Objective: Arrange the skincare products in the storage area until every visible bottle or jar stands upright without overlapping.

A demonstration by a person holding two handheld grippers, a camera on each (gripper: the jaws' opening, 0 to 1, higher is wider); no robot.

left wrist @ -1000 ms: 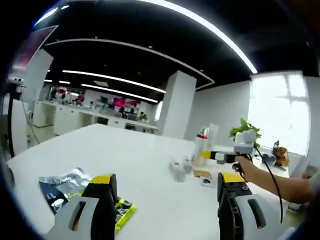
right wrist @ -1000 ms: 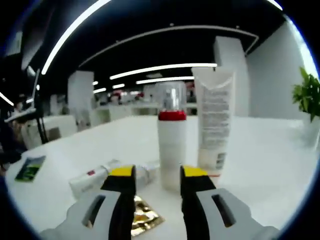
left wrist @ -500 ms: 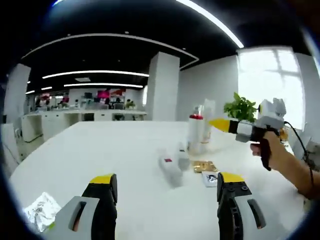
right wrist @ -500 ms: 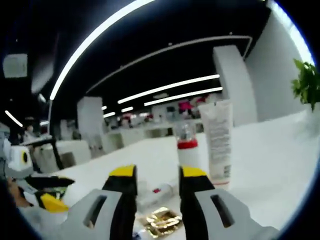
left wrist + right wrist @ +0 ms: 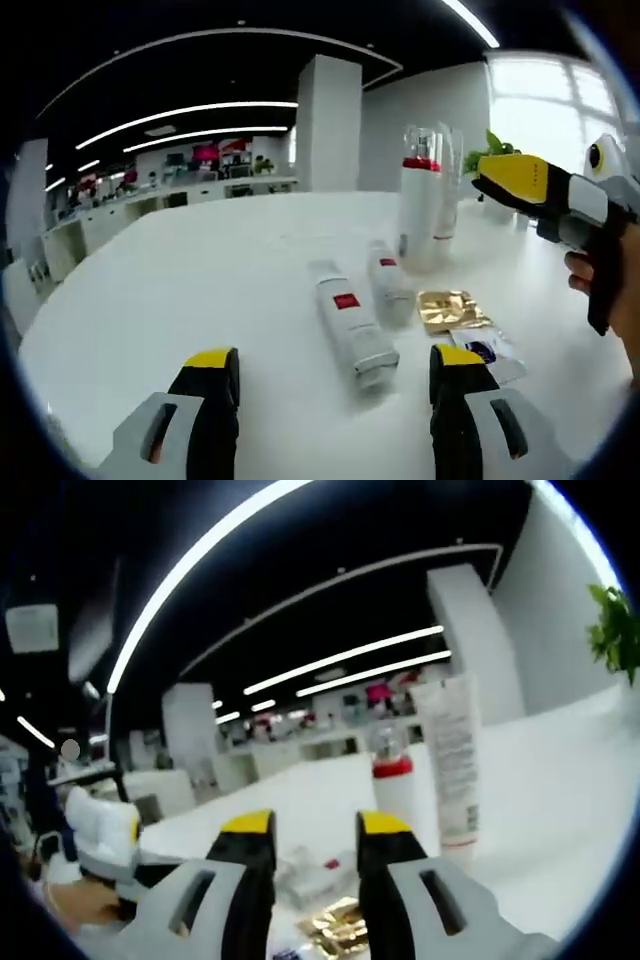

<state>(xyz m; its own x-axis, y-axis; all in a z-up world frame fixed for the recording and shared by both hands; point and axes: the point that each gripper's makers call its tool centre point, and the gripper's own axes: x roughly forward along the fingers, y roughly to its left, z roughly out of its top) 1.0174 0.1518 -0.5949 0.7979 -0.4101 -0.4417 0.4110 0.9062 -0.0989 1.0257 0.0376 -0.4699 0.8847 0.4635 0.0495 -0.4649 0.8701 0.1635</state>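
Holding your left claw (image 5: 335,385) low over the white desk (image 5: 200,280), you are keeping its yellow-tipped jaws wide apart with nothing between them. Just ahead of it two white tubes are lying on their sides: the nearer tube (image 5: 350,320) is running away from you with a small red label on its upper face and its crimped end towards you, and the shorter tube (image 5: 388,285) is lying just beside it on the right, also carrying a red mark. Next to that one a crumpled gold sachet (image 5: 450,308) is resting flat, and a white card with a dark blue print (image 5: 485,352) is lying near your right jaw. Farther back a white bottle with a red collar and a clear cap (image 5: 418,210) is standing upright, and a tall white squeeze tube (image 5: 447,190) is standing upright just behind it.

You are holding your right claw (image 5: 315,830) above the desk with its jaws a narrow gap apart and gripping nothing; in the left gripper view it is coming in from the right, held in your hand (image 5: 620,300). Through the right gripper view, the red-collared bottle (image 5: 395,790) and the printed squeeze tube (image 5: 450,765) are standing side by side beyond your jaws, while the gold sachet (image 5: 335,925) is lying between the jaw tips.
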